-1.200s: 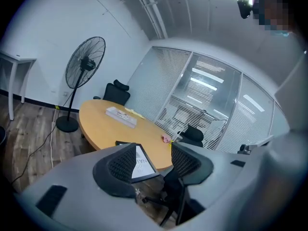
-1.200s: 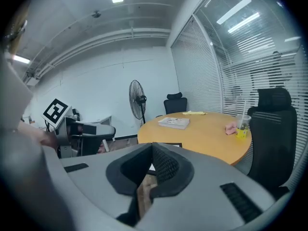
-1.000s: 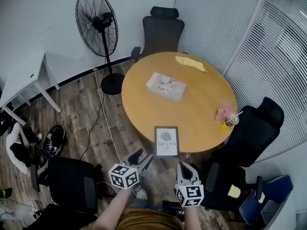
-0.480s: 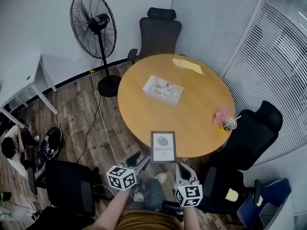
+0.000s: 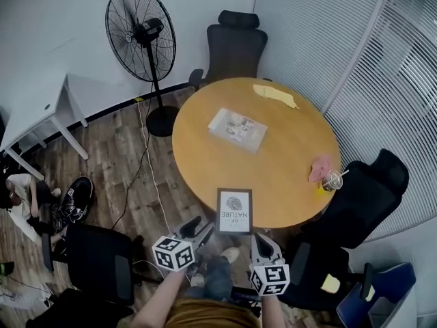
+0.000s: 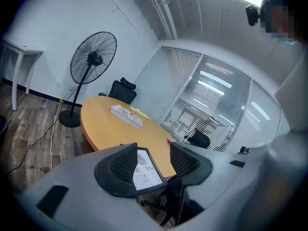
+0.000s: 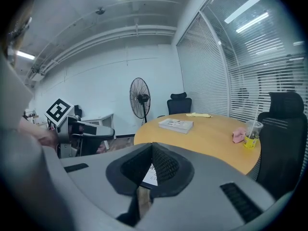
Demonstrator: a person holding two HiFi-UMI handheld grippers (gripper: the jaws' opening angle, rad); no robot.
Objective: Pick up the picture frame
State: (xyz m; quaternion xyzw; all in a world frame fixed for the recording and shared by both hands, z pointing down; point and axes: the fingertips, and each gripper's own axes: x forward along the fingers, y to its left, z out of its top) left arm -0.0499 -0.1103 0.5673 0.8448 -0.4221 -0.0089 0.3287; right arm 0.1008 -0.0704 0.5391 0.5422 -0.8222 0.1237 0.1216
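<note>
The picture frame point(image 5: 234, 211), black-edged with a white print, lies flat at the near edge of the round wooden table point(image 5: 287, 149). My left gripper point(image 5: 203, 225) hangs just short of the frame's near left corner, jaws open. In the left gripper view the frame point(image 6: 144, 170) shows between the spread jaws of that gripper point(image 6: 153, 148), ahead of the pads and untouched. My right gripper point(image 5: 263, 238) sits off the frame's near right corner. In the right gripper view its jaws point(image 7: 152, 148) meet at the tips, holding nothing; a slice of the frame point(image 7: 150, 173) shows below them.
On the table lie a flat printed box point(image 5: 236, 128), a yellow cloth point(image 5: 274, 93), a pink cloth point(image 5: 319, 166) and a plastic cup point(image 5: 332, 181). Black office chairs point(image 5: 235, 43) point(image 5: 362, 193) ring the table. A standing fan point(image 5: 140, 26), a floor cable and a white side table point(image 5: 37, 111) stand left.
The gap between both grippers and the frame's near edge has shrunk a little. The frame lies where it was. The head view has shifted slightly.
</note>
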